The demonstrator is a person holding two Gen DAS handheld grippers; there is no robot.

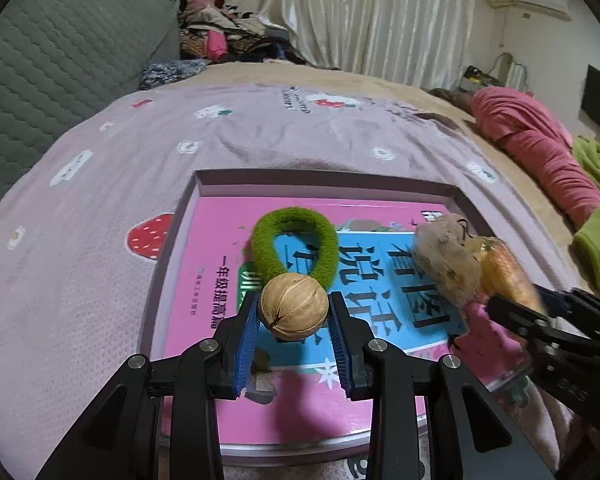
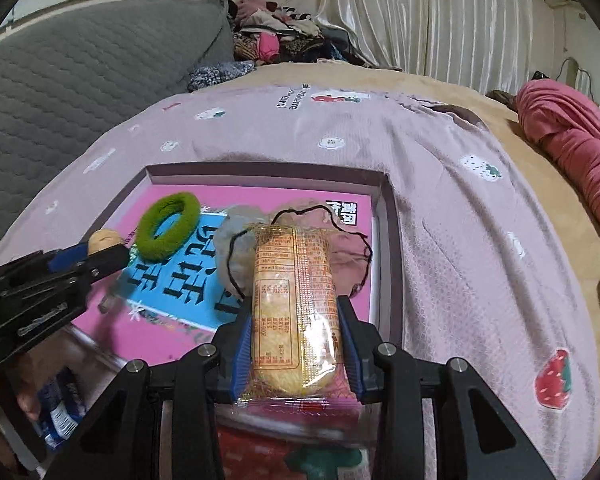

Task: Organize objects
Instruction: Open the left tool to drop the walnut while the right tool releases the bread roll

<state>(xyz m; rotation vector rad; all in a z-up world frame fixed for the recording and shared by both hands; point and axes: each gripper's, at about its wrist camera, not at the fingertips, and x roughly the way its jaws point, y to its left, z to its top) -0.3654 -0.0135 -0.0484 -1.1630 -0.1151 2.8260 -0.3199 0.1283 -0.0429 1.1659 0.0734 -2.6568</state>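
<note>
My left gripper [image 1: 295,298] is shut on a round tan walnut [image 1: 294,306], held above a pink and blue book [image 1: 220,232]. The book lies in a shallow box [image 1: 320,178] on the bed. A green fuzzy hair tie [image 1: 296,218] rests on the book just beyond the nut. My right gripper [image 2: 294,312] is shut on a clear-wrapped snack packet [image 2: 292,280] over the box's right half. Behind the packet a beige fuzzy pouch [image 2: 232,232] with a black cord [image 2: 340,216] lies on the book. In the right wrist view, the left gripper [image 2: 100,252] is at the left.
A lilac blanket [image 2: 460,220] with strawberry prints covers the bed under the box. A grey quilted cushion [image 1: 60,60] stands at the left, with a clothes pile [image 1: 220,36] behind it. A pink garment [image 1: 540,152] lies at the right. A person's green sleeve [image 1: 596,240] shows there. A blue-labelled bottle [image 2: 60,412] is at the lower left.
</note>
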